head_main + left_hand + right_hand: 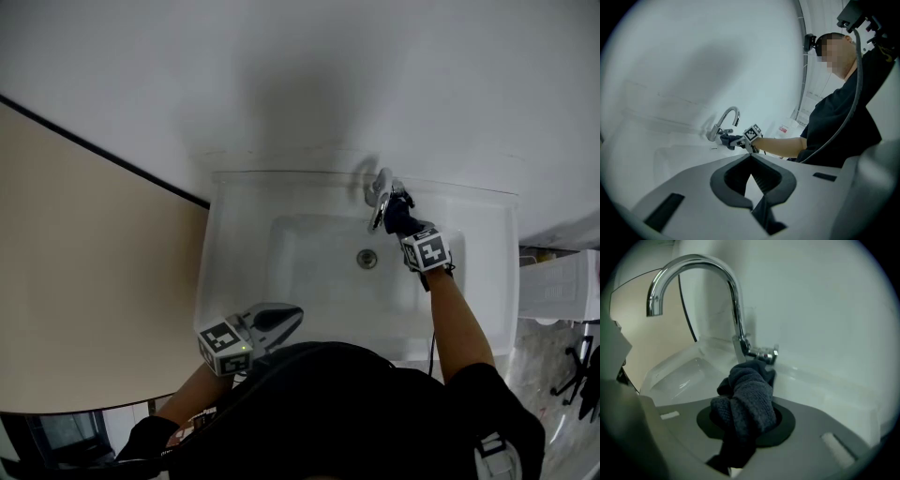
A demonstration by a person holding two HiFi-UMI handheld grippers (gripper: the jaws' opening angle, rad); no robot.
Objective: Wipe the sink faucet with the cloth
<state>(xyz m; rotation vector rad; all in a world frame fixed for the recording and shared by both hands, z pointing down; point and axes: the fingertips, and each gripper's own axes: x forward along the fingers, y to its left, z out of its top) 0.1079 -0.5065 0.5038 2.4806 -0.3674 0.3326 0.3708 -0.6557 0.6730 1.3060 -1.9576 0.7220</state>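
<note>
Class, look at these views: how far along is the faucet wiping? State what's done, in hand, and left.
Done: the right gripper holds the cloth. In hand: the cloth is at the faucet base, by the lever. Left: the spout above, untouched now; whether it's wiped can't be told. The left gripper is idle, shut, empty.

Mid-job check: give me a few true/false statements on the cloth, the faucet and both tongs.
1. The right tongs grip a dark cloth. True.
2. The cloth is up at the spout tip of the faucet. False: it sits low, by the faucet's base.
3. The left tongs hold a second cloth. False: they are shut and empty, back near the front edge of the sink.
4. The drain is uncovered. True.
5. Water is running from the spout. False: none shows.
</note>
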